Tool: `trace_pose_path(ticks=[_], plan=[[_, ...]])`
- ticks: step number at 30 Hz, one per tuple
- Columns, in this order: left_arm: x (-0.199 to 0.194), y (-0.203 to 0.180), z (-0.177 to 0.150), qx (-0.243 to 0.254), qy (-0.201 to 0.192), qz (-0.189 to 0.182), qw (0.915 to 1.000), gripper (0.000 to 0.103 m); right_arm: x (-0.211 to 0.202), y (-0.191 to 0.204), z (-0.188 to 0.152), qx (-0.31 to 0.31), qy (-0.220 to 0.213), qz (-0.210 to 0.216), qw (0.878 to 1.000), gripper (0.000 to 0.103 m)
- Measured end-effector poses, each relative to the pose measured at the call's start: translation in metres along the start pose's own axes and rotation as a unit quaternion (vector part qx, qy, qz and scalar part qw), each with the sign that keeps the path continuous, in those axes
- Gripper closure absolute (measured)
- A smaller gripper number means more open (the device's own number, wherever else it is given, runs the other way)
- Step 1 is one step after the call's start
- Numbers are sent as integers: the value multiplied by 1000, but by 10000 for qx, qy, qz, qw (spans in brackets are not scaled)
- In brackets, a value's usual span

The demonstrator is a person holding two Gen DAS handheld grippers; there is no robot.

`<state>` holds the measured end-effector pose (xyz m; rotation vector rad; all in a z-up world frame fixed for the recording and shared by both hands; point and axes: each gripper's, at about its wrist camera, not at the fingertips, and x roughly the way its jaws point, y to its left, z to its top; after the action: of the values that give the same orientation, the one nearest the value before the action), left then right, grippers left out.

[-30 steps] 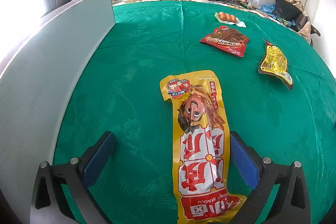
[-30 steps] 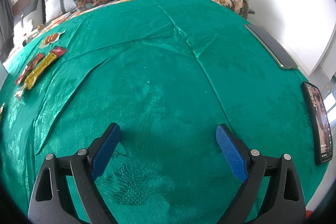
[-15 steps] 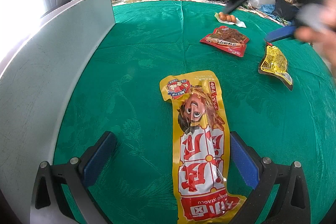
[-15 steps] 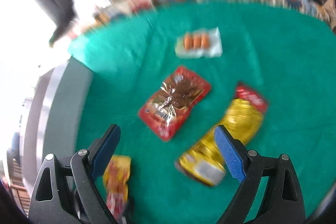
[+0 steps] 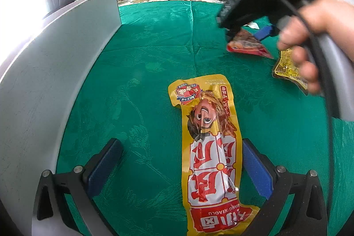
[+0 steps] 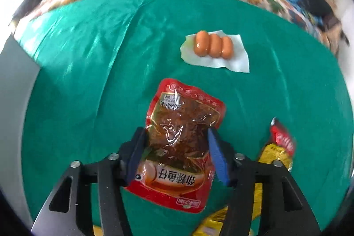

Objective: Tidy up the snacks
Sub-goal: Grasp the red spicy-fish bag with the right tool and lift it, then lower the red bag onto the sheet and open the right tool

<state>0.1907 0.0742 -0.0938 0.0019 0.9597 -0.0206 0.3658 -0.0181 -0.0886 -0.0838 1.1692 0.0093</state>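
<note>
While the left gripper (image 5: 181, 167) rests spread around a long yellow packet (image 5: 210, 156) lettered "WANG XIAOLU", only the right wrist view shows the right gripper (image 6: 177, 156) jaws grasping a red pouch (image 6: 177, 145) before three sausages (image 6: 213, 47) on green bedcloth (image 6: 88, 81).

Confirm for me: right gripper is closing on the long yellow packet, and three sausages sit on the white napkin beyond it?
Not quite. The right wrist view shows the right gripper straddling the red snack pouch, not a yellow one. The three sausages do sit on the white napkin beyond.
</note>
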Motion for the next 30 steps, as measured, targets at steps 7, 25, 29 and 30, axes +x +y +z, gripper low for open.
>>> trace_pose_path(ticks=[7, 25, 29, 30], plan=[[0, 1, 0, -2, -4, 0, 10000, 0, -46, -50, -7, 155, -471, 969, 9941, 61], [-1, 1, 0, -1, -2, -2, 10000, 0, -97, -185, -224, -667, -888, 339, 9932, 43], [-1, 1, 0, -1, -2, -2, 10000, 0, -87, -198, -241, -182, -1201, 310, 9921, 22], [0, 1, 0, 0, -1, -2, 10000, 0, -87, -203, -243, -15, -1293, 354, 9910, 20]])
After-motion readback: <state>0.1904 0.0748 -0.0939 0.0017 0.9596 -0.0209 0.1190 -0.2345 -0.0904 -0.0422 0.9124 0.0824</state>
